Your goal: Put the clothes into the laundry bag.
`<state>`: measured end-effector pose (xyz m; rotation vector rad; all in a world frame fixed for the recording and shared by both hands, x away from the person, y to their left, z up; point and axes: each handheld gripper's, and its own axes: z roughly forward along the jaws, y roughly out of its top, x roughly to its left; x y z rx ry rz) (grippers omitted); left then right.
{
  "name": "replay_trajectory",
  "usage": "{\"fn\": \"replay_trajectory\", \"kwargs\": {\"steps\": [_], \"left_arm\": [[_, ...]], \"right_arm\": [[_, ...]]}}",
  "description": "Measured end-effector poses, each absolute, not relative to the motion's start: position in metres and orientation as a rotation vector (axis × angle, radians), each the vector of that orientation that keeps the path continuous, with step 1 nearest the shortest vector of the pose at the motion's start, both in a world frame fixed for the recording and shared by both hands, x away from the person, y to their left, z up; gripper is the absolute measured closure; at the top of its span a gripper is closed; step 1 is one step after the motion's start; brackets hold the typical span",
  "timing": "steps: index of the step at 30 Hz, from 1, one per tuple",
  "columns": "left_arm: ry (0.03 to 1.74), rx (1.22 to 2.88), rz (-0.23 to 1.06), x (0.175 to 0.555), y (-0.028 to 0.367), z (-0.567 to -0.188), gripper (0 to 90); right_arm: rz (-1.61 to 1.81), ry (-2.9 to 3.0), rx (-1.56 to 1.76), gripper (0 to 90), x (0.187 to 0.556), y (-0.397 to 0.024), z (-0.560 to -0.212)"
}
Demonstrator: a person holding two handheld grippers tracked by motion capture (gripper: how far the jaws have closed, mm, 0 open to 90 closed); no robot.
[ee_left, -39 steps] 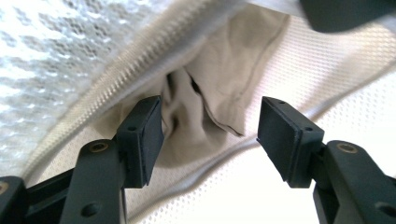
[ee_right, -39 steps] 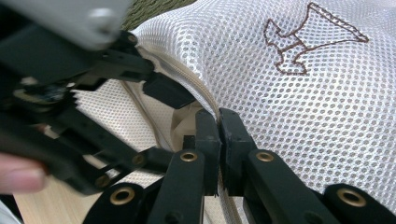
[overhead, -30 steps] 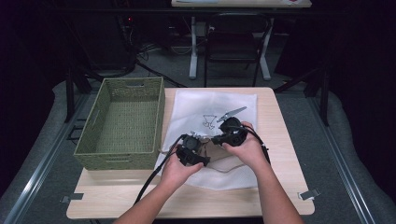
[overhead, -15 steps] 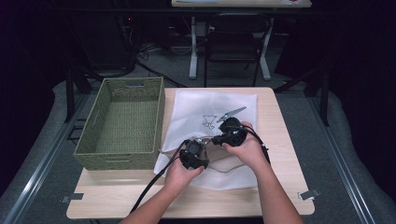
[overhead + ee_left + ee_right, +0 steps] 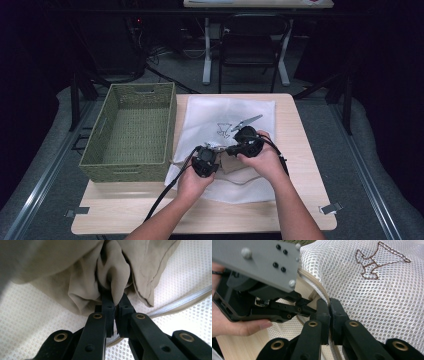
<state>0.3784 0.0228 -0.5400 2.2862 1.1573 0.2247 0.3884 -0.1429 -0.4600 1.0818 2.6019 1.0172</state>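
A white mesh bag (image 5: 225, 115) with a brown stitched mark (image 5: 372, 265) lies flat on the table. Beige cloth (image 5: 82, 277) bunches at its zippered mouth (image 5: 314, 282). My left gripper (image 5: 113, 302), seen in the high view near the bag's front middle (image 5: 216, 151), has just been closing and now pinches a fold of the beige cloth. My right gripper (image 5: 329, 302) is shut on the bag's zipper edge, right beside the left one (image 5: 229, 148). Both hands hold the grippers close together, tips nearly meeting.
A green woven basket (image 5: 170, 125) stands at the table's left, touching the bag's edge. Bare wood (image 5: 295, 135) shows to the right of the bag and along the front. A dark chair (image 5: 250, 40) and another table stand beyond the far edge.
The left gripper's jaws have come together on the beige cloth at the bag's mouth, with the hand shifting only slightly. The right hand and its gripper have stayed put.
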Motion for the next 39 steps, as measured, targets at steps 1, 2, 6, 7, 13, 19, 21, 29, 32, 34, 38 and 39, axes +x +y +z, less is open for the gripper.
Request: {"fn": "replay_trajectory", "kwargs": {"steps": [1,2,6,7,13,19,21,29,32,34,38,39], "left_arm": [[1.156,2.284,0.225,0.38,0.023,-0.538,87.0],[1.155,2.283,0.226,0.381,0.023,-0.537,87.0],[1.162,2.28,0.217,0.389,0.021,-0.53,87.0],[1.163,2.282,0.217,0.39,0.02,-0.53,87.0],[1.208,2.235,0.202,0.4,0.017,-0.528,87.0],[1.252,2.206,0.177,0.409,0.019,-0.532,86.8],[1.257,2.197,0.166,0.411,0.02,-0.533,85.8],[1.198,2.224,0.132,0.401,0.025,-0.527,66.3],[1.17,2.236,0.12,0.393,0.029,-0.523,60.6],[1.156,2.236,0.103,0.389,0.032,-0.519,57.9],[1.107,2.253,0.117,0.379,0.037,-0.511,56.0],[1.101,2.255,0.124,0.376,0.039,-0.508,56.0]], "right_arm": [[1.018,2.602,1.081,87.5,0.388,-0.143,-0.46],[1.018,2.602,1.078,87.5,0.388,-0.143,-0.46],[1.014,2.606,1.078,87.5,0.388,-0.142,-0.46],[1.01,2.606,1.079,87.5,0.388,-0.141,-0.46],[1.008,2.61,1.074,87.6,0.388,-0.14,-0.461],[1.019,2.618,1.072,87.8,0.387,-0.139,-0.461],[1.017,2.619,1.074,87.8,0.387,-0.139,-0.461],[1.028,2.617,1.074,87.7,0.388,-0.142,-0.46],[1.028,2.611,1.078,87.7,0.388,-0.142,-0.46],[1.028,2.61,1.079,87.6,0.388,-0.143,-0.46],[1.025,2.61,1.077,87.6,0.388,-0.143,-0.459],[1.025,2.61,1.077,87.6,0.388,-0.143,-0.459]]}}
